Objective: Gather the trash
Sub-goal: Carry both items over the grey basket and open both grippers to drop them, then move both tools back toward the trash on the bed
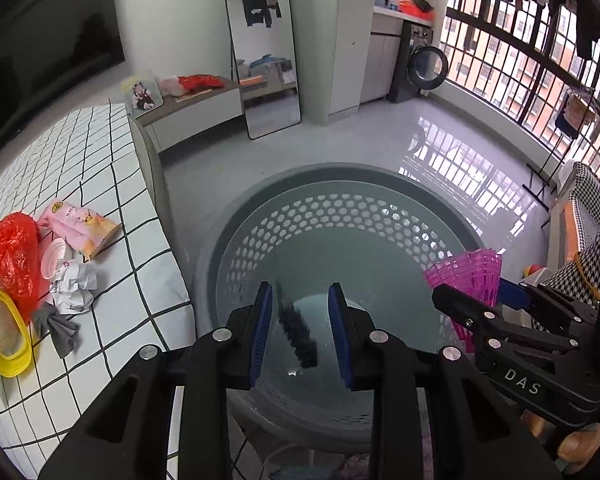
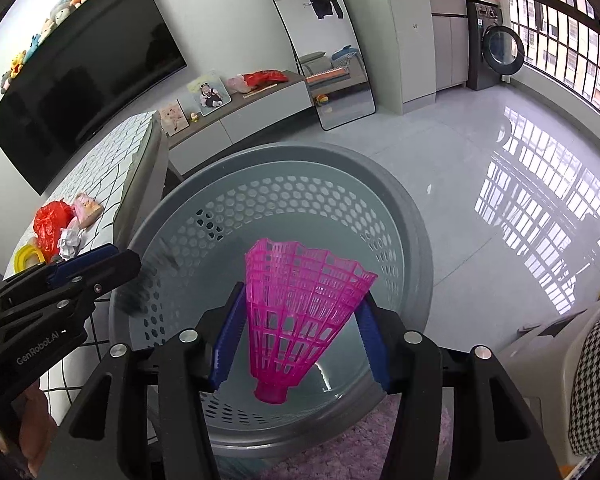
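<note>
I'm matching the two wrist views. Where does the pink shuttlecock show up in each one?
Left wrist: the pink shuttlecock is at right of centre, held by the right tool.
Right wrist: the shuttlecock is at lower centre, between the blue pads.
Shared landmark: the grey perforated basket beneath it.

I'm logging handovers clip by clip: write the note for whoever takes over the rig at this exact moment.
Left gripper: open, holding nothing, over the grey basket; a blurred dark item shows between its fingers, apparently dropping in.
Right gripper: shut on the pink shuttlecock, above the basket.
Left to do: release the shuttlecock into the basket, then clear the table: red plastic bag, pink snack packet, crumpled paper, white lid, grey rag. The yellow container may not be trash.
</note>
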The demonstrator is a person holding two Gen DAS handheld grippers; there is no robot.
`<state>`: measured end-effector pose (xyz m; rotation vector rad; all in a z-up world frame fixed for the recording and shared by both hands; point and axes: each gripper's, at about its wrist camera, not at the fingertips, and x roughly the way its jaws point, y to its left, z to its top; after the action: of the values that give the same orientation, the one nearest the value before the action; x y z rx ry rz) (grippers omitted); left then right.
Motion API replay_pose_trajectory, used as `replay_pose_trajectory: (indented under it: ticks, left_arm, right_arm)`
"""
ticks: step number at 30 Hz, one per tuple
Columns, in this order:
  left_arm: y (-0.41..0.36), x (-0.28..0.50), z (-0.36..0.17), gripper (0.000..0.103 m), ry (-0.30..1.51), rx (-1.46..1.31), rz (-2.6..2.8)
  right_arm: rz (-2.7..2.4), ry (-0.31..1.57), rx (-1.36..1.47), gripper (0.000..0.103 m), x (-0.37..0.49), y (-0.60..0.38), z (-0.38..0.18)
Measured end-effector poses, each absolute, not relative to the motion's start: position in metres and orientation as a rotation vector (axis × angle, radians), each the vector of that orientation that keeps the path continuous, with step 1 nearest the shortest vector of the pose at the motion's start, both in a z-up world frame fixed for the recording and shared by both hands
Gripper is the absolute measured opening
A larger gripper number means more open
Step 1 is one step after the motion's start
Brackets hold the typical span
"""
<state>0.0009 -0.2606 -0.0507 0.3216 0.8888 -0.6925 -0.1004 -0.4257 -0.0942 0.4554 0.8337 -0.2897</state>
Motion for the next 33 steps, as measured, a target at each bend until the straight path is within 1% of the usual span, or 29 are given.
replay_pose_trajectory:
  ticks: [1,2,3,4,5,15,25,33]
  left_arm:
    - [-0.259,0.002,-0.051,0.037,0.886,0.323,-0.685]
    - [-0.259,0.002,-0.051,0.047,0.882,0.323,-0.678]
    - [-0.258,0.003,-0.050,0.054,0.878,0.321,-0.672]
    - [-0.256,0.003,-0.049,0.065,0.872,0.317,-0.664]
    - [-0.255,0.004,-0.049,0.067,0.867,0.313,-0.659]
    - [-0.246,0.010,-0.050,0.067,0.886,0.288,-0.624]
    - [-0.237,0.005,-0.047,0.079,0.874,0.282,-0.593]
    - [-0.221,0.003,-0.040,0.082,0.853,0.258,-0.570]
  right_arm:
    - [-0.290,0.832,0.457,0.059,-0.101,-0.425,-0.094]
    - [-0.289,0.831,0.459,0.060,-0.101,-0.426,-0.093]
    - [-0.289,0.829,0.460,0.062,-0.099,-0.426,-0.093]
    - [-0.292,0.827,0.458,0.063,-0.098,-0.426,-0.093]
    - [-0.295,0.827,0.455,0.064,-0.097,-0.425,-0.092]
    - [-0.292,0.836,0.455,0.064,-0.097,-0.423,-0.092]
    - [-0.289,0.841,0.447,0.064,-0.097,-0.416,-0.092]
    - [-0.280,0.835,0.428,0.065,-0.096,-0.405,-0.086]
